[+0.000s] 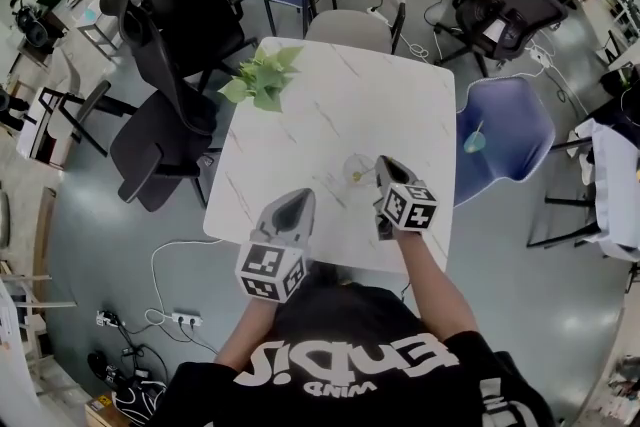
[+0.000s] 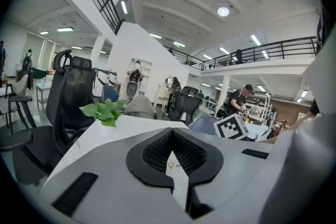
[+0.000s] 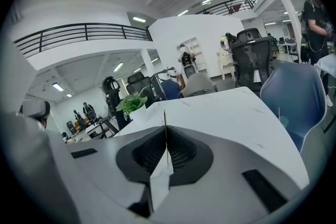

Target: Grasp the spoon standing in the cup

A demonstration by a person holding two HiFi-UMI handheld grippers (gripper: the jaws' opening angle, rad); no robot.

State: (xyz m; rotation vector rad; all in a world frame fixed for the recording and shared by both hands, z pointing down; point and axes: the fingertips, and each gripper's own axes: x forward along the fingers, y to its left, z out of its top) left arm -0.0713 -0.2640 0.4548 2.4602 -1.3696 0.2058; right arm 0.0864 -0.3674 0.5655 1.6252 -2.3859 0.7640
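the right tongs are pinched fully together. a thin straight stem, which i take to be the spoon handle, runs up from between the pads and pokes out above the tips. so the grasp itself looks made: the pads are on the handle, not just beside it. the left tongs are closed tip to tip too, with nothing caught in them; only bare table shows through the gap behind the tips. they sit to the left of the right pair, near it and a little closer to the person, taking no part.

just ahead of the right tips in the head view is the cup. it is clear and faint against the pale table, so i cannot say for sure whether the spoon's bowl sits inside it or has cleared the rim. a small yellowish spot by the tips suggests it is in there. further ahead of both pairs, toward the far left corner, is a green plant, well apart from the work.

by my reading little is left: check that the hold is firm, perhaps with a lift out of the cup.
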